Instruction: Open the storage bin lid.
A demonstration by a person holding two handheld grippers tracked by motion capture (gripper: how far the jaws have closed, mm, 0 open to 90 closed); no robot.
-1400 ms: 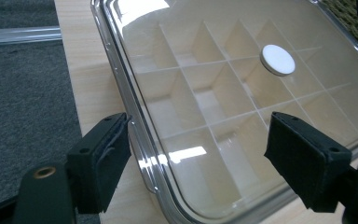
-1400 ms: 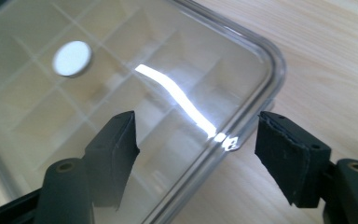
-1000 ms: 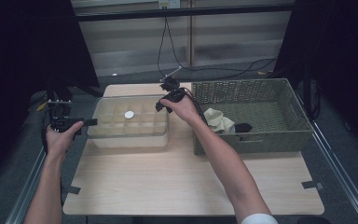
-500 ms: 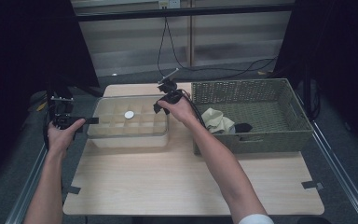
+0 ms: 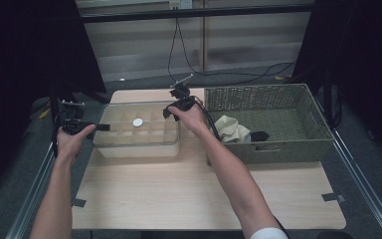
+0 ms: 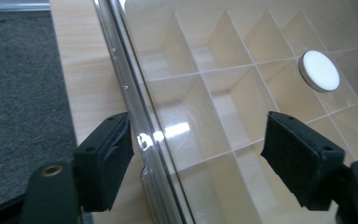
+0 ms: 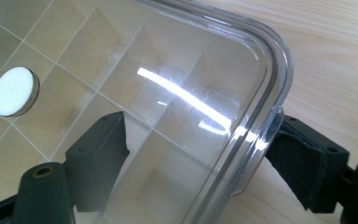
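Note:
A clear plastic organiser box (image 5: 137,145) with a transparent lid (image 6: 214,93) and inner dividers stands on the wooden table (image 5: 204,194). A white disc (image 5: 138,122) (image 6: 319,70) (image 7: 14,91) lies on the lid's middle. My left gripper (image 5: 102,128) (image 6: 198,163) is open, its jaws straddling the box's left rim. My right gripper (image 5: 171,112) (image 7: 196,163) is open at the far right corner. One of its jaws shows through the clear plastic and the other sits outside the corner.
A woven basket (image 5: 278,149) stands right of the box, holding a pale cloth (image 5: 231,129) and a small black thing (image 5: 259,135). Cables run off the table's far edge. Bare tabletop lies in front of the box.
My right gripper has shifted slightly left and farther onto the box's far right corner. The left gripper has hardly moved.

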